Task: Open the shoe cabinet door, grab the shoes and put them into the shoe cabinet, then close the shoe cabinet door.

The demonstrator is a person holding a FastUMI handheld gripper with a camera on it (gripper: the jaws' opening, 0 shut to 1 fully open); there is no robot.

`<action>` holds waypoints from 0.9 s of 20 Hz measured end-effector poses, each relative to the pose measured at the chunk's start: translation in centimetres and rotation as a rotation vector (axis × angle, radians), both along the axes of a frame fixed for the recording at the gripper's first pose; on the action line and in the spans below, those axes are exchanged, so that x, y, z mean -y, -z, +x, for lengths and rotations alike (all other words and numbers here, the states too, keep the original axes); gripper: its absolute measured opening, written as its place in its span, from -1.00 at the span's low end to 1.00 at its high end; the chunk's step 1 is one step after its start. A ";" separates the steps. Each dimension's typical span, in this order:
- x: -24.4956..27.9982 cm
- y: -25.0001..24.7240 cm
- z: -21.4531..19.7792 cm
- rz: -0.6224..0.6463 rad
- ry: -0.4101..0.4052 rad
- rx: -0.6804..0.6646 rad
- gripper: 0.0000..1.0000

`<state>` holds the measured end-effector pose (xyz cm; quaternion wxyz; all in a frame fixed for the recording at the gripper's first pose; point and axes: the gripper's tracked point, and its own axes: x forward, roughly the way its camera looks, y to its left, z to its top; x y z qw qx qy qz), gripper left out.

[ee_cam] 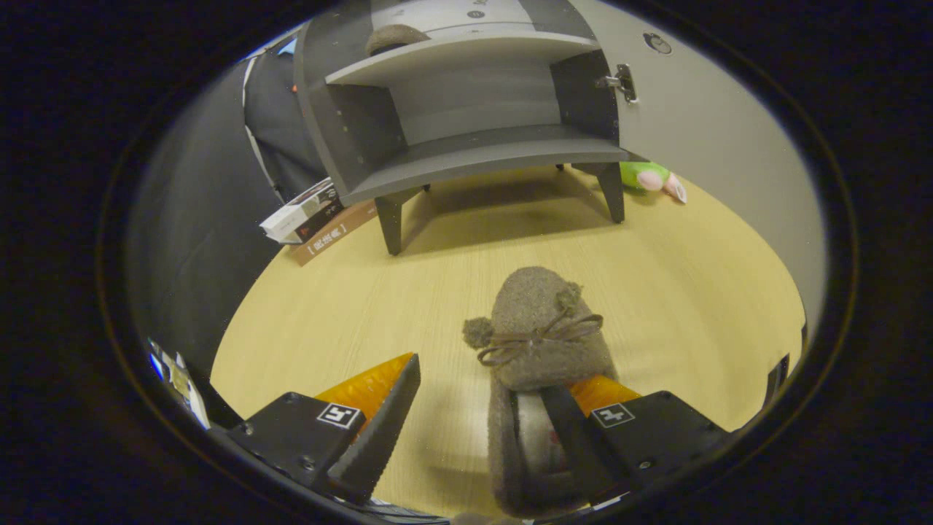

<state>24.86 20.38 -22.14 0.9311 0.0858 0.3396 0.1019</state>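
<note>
Between the spread fingers (477,408), closer to the right one, a brown slipper (539,343) lies on the table (692,306); that finger dips into its opening, the left stands apart. Beyond them the cabinet (466,109) stands open, a second slipper (393,36) on its upper shelf.

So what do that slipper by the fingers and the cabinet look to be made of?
Slipper: soft grey felt or fleece, going by its fuzzy matte surface, pompoms and cord bow. The open gripper has one finger inside its opening, the other apart from it. Cabinet: probably laminated board, smooth matte grey, with peg holes and a metal hinge.
</note>
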 end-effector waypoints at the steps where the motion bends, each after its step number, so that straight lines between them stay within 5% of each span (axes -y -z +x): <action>1: 0.1 0.0 -0.1 0.002 0.004 -0.006 0.99; 4: 0.1 0.4 -0.1 -0.026 -0.003 -0.027 0.96; 7: 1.5 0.6 0.0 -0.072 0.010 -0.037 0.68; 9: 2.7 1.0 0.5 -0.089 0.053 -0.049 0.23; 13: 2.1 0.6 0.2 -0.102 -0.005 -0.073 -0.64; 18: 2.1 -4.1 -1.2 -0.061 -0.054 -0.021 -0.87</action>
